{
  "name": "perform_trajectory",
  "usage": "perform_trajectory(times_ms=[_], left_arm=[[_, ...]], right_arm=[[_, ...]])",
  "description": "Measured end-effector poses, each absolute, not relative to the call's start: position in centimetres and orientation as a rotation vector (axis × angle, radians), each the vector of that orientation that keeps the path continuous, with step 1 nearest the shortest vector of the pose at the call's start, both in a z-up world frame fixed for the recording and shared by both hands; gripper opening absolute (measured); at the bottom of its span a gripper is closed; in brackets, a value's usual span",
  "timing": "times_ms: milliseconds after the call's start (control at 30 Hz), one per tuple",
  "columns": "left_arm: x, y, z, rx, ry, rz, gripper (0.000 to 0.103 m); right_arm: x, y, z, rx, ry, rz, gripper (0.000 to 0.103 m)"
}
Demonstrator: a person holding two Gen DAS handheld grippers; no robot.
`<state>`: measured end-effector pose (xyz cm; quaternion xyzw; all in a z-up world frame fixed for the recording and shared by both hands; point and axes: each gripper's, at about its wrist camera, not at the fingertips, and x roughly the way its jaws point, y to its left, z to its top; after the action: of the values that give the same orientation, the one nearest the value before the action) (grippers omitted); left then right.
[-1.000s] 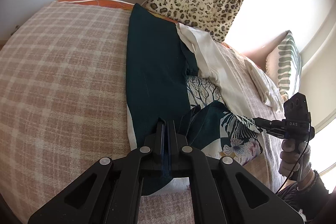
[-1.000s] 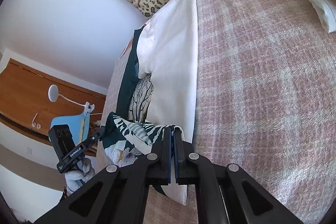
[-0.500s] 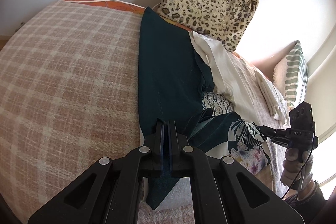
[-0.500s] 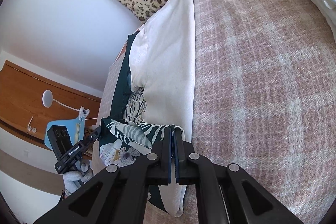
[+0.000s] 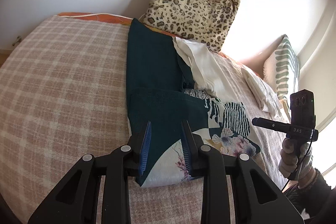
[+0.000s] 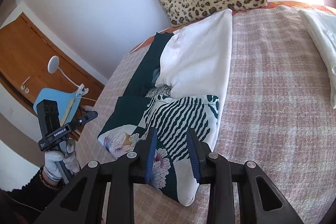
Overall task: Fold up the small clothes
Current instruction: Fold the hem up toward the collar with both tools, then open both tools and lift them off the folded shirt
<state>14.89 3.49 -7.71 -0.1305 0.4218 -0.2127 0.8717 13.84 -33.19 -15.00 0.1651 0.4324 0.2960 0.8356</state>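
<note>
Both claws have just been opening, and neither pad presses on cloth now: the left gripper [image 5: 164, 140] stands with jaws parted over the near dark-green end of the printed garment [image 5: 189, 119], the right gripper [image 6: 172, 148] parted likewise over its striped and flowered end. The fabric shows between the fingers in each wrist view but lies slack on the checked blanket [image 5: 58, 81], so I judge it let go, not held.

As for progress, the near end looks turned back over itself, making one fold crosswise; the long body still runs away at 12 o'clock from both claws, so at least one more fold seems left. From the left claw the flowered corner sits at about 2 o'clock. Farther off, a white cloth [image 6: 201, 60] overlaps the garment's far part, and beyond that a leopard-print bag [image 5: 195, 1] leans on the wall
</note>
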Motion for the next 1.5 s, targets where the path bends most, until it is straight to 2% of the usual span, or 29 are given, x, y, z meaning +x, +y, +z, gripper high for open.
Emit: perform_trajectory(times_ms=[200,267,633,700,733,767,800,967,1000,1067,1500], left_arm=[[15.0,2.0,-9.3,-0.189,0.927,-0.424,0.026],[15.3,2.3,-9.9,-0.184,0.941,-0.394,0.026],[16.6,4.4,-9.9,-0.185,0.907,-0.274,0.026],[16.8,4.8,-9.2,-0.207,0.875,-0.29,0.03],[17.0,5.0,-8.9,-0.215,0.859,-0.295,0.036],[17.2,5.2,-8.5,-0.225,0.842,-0.295,0.048],[17.4,5.5,-8.2,-0.238,0.826,-0.293,0.053],[19.8,6.1,-7.2,-0.266,0.833,-0.328,0.052],[20.6,6.1,-7.2,-0.262,0.84,-0.34,0.053],[22.0,6.2,-7.4,-0.273,0.871,-0.363,0.053],[33.0,6.7,-8.9,-0.41,0.954,-0.394,0.053]], right_arm=[[14.0,-30.7,-17.4,0.196,0.962,0.595,0.031],[14.3,-30.8,-17.8,0.169,0.961,0.566,0.027],[14.6,-31.7,-16.6,0.1,0.91,0.445,0.029],[14.6,-31.7,-16.3,0.095,0.9,0.434,0.035],[14.5,-31.8,-16.2,0.095,0.895,0.433,0.036],[14.5,-31.9,-16.0,0.095,0.889,0.429,0.038],[14.5,-31.9,-15.8,0.095,0.881,0.424,0.039],[15.2,-32.7,-14.8,0.105,0.846,0.394,0.043],[15.5,-33.0,-14.7,0.111,0.846,0.393,0.054],[16.2,-33.7,-14.7,0.119,0.838,0.381,0.069],[28.0,-38.4,-14.5,0.317,0.915,0.444,0.069]])
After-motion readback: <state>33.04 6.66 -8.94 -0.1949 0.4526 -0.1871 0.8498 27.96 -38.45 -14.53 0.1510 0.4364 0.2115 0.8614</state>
